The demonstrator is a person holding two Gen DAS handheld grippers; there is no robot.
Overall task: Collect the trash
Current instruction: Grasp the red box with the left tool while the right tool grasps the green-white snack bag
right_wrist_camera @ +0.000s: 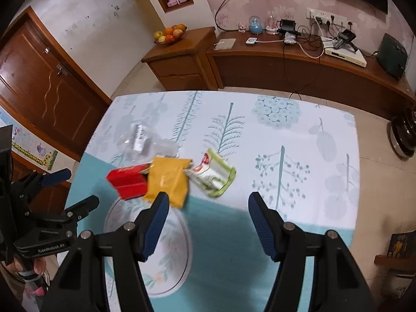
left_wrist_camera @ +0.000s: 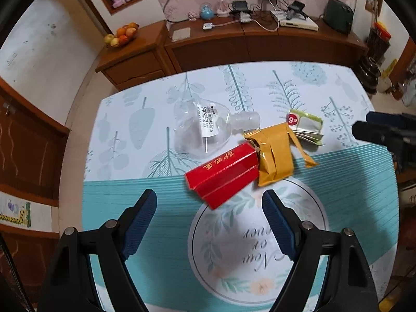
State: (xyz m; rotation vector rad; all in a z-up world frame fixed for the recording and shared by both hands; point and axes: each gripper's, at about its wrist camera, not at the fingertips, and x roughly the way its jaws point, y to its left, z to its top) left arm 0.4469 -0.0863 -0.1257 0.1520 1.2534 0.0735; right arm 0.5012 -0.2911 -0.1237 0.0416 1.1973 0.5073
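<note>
Trash lies in a cluster mid-table: a red carton (left_wrist_camera: 222,174) (right_wrist_camera: 128,182), a yellow wrapper (left_wrist_camera: 277,153) (right_wrist_camera: 169,179) overlapping its end, a green and white snack wrapper (left_wrist_camera: 306,127) (right_wrist_camera: 213,173), and a clear plastic bottle (left_wrist_camera: 205,127) (right_wrist_camera: 145,143) on its side behind them. My left gripper (left_wrist_camera: 209,200) hovers open just in front of the red carton, holding nothing. My right gripper (right_wrist_camera: 206,202) is open and empty, near the yellow and green wrappers. The left gripper (right_wrist_camera: 70,189) also shows in the right wrist view, held by a hand at the left.
The table (left_wrist_camera: 351,182) (right_wrist_camera: 299,182) wears a teal and white leaf-print cloth. Behind it stand a wooden sideboard (left_wrist_camera: 260,49) (right_wrist_camera: 299,67) with cables and devices and a low cabinet with a fruit bowl (left_wrist_camera: 122,35) (right_wrist_camera: 170,35). A wooden door (right_wrist_camera: 44,83) is left.
</note>
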